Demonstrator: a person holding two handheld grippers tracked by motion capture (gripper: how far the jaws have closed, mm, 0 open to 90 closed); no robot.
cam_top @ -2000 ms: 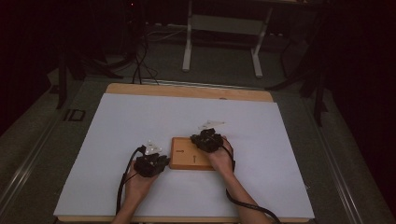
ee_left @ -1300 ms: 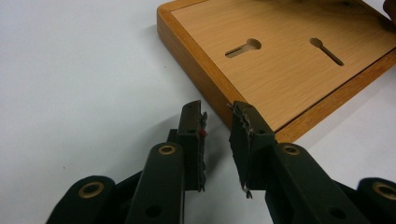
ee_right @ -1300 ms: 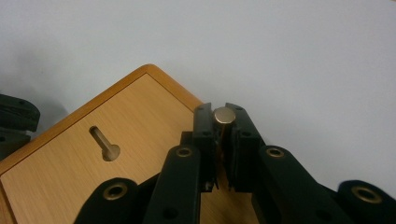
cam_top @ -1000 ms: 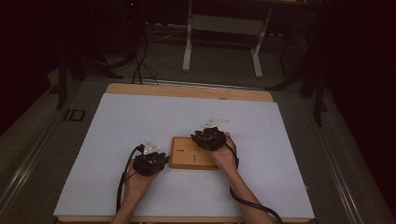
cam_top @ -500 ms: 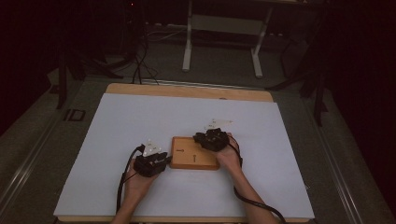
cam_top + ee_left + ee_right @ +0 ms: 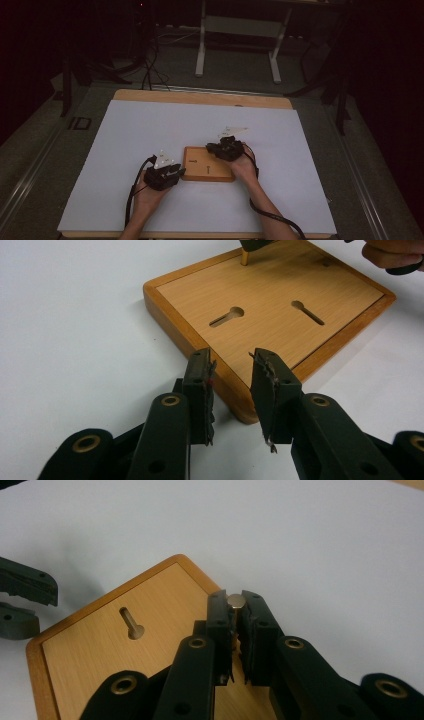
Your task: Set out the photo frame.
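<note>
Board [image 6: 208, 164]: one, wooden, two keyhole slots, lying mid-surface [image 6: 150, 125]. Right tool [image 6: 235, 611] has just closed on one brass pin [image 6: 235, 600]; the pin's shaft is hidden. Left tool [image 6: 232, 371] open, straddling the board's near corner.

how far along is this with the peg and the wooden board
Done: the right claw has just closed on the small brass peg at the corner of the wooden board. In hand: the left claw straddles the board's near corner, jaws apart. Left: both keyhole slots are empty, so the peg probably goes into one.
</note>
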